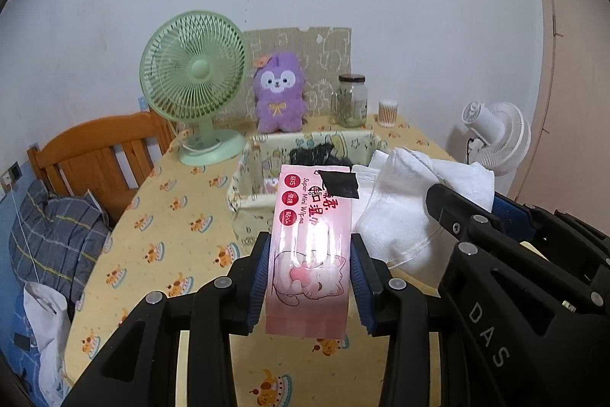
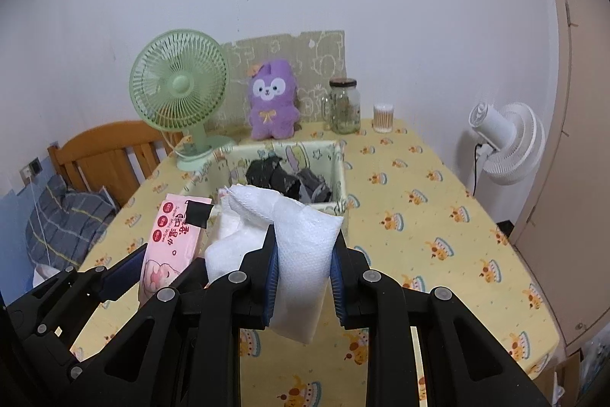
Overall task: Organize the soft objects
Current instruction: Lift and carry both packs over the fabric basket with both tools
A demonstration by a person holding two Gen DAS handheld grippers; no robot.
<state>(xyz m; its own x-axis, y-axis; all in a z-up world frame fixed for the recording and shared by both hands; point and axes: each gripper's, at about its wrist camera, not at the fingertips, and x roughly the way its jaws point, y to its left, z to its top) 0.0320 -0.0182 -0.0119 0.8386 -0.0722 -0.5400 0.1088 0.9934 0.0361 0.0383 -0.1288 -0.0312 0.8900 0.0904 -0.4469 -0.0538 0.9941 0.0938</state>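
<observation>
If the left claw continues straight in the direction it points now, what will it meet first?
Most likely the fabric storage box on the table. The left claw, shut on the pink wipes pack, points slightly downward at the box's near wall or its opening. Depth is unclear, so the pack's front end would probably arrive first.

Pink wipes pack; white towel; yellow cake-print tablecloth; purple plush.

At frame centre the right gripper clamps a white tissue pack above the yellow tablecloth. At lower left, the left gripper holds a pink wet-wipes pack. Behind them stands a fabric bin containing dark cloths.
</observation>
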